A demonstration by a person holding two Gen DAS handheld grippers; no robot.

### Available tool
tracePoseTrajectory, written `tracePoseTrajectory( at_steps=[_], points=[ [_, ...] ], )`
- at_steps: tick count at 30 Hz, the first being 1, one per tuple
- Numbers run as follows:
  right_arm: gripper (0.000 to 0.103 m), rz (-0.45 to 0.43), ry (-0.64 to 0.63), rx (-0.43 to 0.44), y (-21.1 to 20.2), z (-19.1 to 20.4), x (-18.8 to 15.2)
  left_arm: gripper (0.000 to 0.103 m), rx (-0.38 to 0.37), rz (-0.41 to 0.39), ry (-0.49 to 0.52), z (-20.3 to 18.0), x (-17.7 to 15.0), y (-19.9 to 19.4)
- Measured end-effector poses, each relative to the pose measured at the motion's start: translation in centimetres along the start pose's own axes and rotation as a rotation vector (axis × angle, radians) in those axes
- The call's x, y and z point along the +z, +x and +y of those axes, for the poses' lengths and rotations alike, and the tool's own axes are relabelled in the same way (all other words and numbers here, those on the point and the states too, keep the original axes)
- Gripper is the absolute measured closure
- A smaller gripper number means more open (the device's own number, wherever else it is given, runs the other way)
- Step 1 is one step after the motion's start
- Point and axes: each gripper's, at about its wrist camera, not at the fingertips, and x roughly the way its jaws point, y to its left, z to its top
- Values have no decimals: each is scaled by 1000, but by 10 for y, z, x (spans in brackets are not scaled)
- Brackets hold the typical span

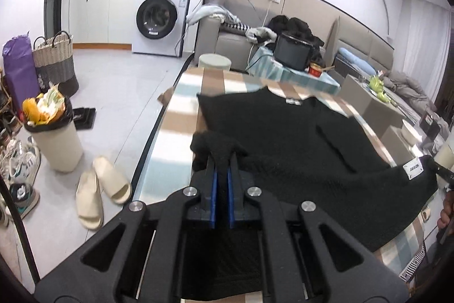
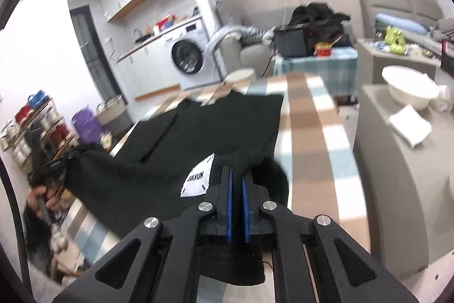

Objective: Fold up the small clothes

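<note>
1. Fingers (image 1: 213, 175) of the left gripper (image 1: 222, 161), seen from the left wrist, are clamped on a bunched corner of a black sweater (image 1: 278, 132), the blue pads nearly together with the knit pinched between their tips.
2. From that corner the sweater's near edge hangs raised above the desk (image 1: 181, 110), while its far part, collar away from the camera, lies flat on the checked cloth.
3. At the right edge of this view the right gripper (image 1: 437, 169) holds the other near corner, just beside a white label (image 1: 412, 168); its lettering is too small to read here.
4. Only this view shows the floor left of the desk: a full bin (image 1: 54, 138), pale slippers (image 1: 99, 189) and sneakers (image 1: 22, 161).
5. Fingers (image 2: 226, 189) of the right gripper (image 2: 237, 178), seen from the right wrist, are likewise clamped on a fold of the sweater (image 2: 221, 127).
6. Here the label (image 2: 197, 179) is close and reads JIAXUN.
7. At the left of this view a hand (image 2: 39, 198) holds the left gripper (image 2: 56, 161), pinching the opposite corner.
8. Only this view shows a white bowl (image 2: 408, 90) and a folded napkin (image 2: 410, 125) on the grey cabinet (image 2: 397, 189) right of the desk (image 2: 309, 132).
9. A washing machine (image 1: 160, 19) stands in the background of both views.
</note>
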Motion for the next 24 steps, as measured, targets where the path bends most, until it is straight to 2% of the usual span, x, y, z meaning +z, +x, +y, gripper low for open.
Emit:
tracePoseTrajectory(
  at_steps=[5,7,11,15,16,18,19,20,21,24],
  points=[
    [97,-30,76,-46,37,-8,19,99,12,11,4,-1,33,47],
    [97,-16,103,-64,54,-15,23,99,22,51,-17,3,40,75],
    [97,54,165,-116,84,-34,18,99,30,146,-73,17,31,121],
    [95,131,195,-155,101,-48,6,96,35,198,-107,28,12,142],
    [93,155,195,-161,104,-49,4,88,45,203,-110,30,7,143],
    [81,211,197,-160,109,-52,-1,66,72,210,-107,32,-2,143],
    [79,222,199,-150,110,-53,-3,46,85,216,-110,33,-6,143],
    [70,228,205,-133,110,-53,-5,39,85,219,-119,35,-10,143],
    [59,241,223,-104,111,-56,-8,39,74,222,-130,37,-14,143],
    [58,257,245,-47,118,-55,-11,39,42,247,-135,39,-21,150]
  ],
)
